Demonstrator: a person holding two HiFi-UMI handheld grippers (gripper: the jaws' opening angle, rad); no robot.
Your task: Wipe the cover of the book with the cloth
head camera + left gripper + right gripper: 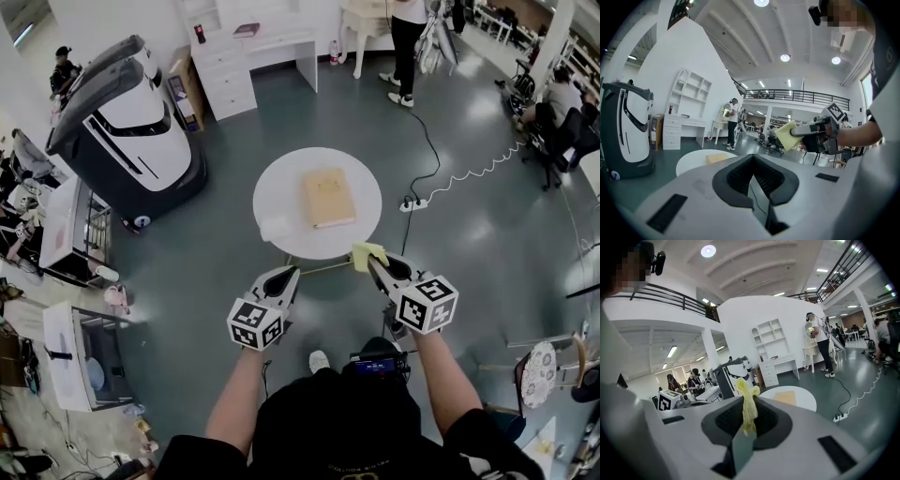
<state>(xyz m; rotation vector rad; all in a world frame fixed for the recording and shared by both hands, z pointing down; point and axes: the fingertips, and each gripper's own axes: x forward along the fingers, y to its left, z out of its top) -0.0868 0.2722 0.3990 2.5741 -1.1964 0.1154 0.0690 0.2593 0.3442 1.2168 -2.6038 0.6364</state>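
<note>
Book [329, 197] centred, cloth [368, 255] perhaps over table [277, 187] rim

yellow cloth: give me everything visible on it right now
The yellow cloth is small, soft and thin-looking, plain pale yellow with no print. It is pinched in the shut jaws of the right gripper, bunched into a crumpled upright fold there, with a flatter squarish flap sticking out past the jaw tips. It is held in the air by the near edge of the round white table, short of the book and not touching it. Only the jaws touch it.
</note>
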